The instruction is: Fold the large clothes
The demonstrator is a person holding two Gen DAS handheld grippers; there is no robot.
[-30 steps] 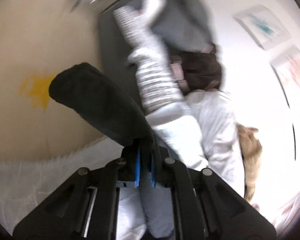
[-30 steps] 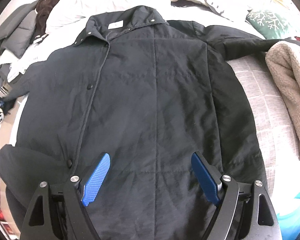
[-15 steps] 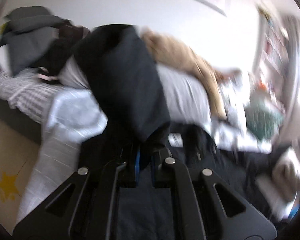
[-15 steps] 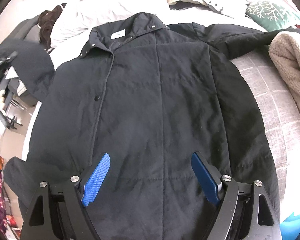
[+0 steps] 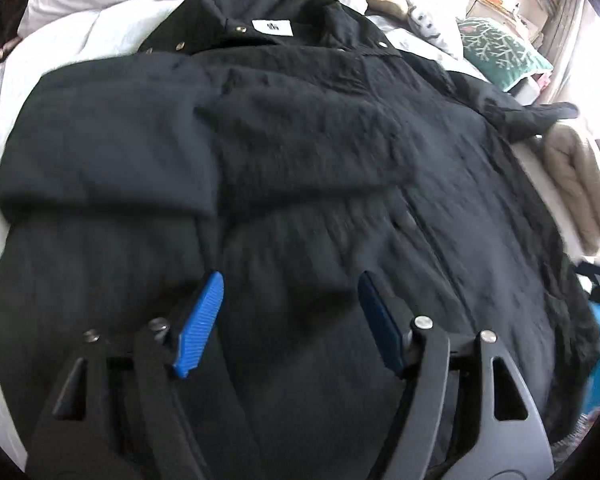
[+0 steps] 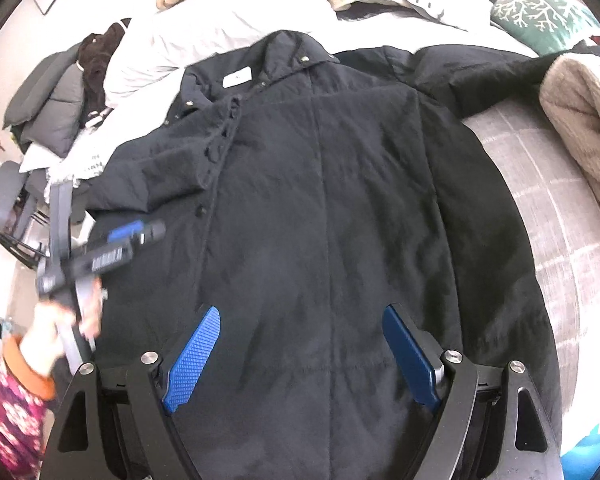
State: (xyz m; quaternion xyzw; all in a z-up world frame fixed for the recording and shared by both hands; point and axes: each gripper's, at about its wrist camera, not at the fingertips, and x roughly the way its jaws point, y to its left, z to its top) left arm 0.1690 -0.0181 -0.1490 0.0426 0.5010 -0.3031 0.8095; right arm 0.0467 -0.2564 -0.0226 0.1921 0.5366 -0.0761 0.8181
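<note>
The left gripper (image 5: 290, 312) is held with its blue pads spread wide apart; nothing is gripped between them, and whether the tips touch the fabric below cannot be told. The right gripper (image 6: 300, 344) is likewise spread wide and empty, positioned above the lower front of the black coat (image 6: 340, 220).

The coat is laid flat on the bed (image 6: 540, 184), collar toward the head end near the white pillows (image 6: 220, 28), hem toward the foot edge. One sleeve (image 5: 180, 132) is seen folded across the chest, its cuff end lying over the front panel. The other sleeve (image 6: 480, 76) is stretched out toward the bed's right side, ending beside a beige fleece blanket (image 6: 580, 120).

In the right wrist view, the left gripper (image 6: 104, 252) is seen at the coat's left edge, held in a hand (image 6: 56, 332), blurred.

A green patterned cushion (image 5: 496, 52) lies at the head-right corner. A pile of grey and dark clothes (image 6: 56, 96) is stacked off the bed's left side. A strip of grey checked bedcover is exposed along the right edge, between coat and blanket.
</note>
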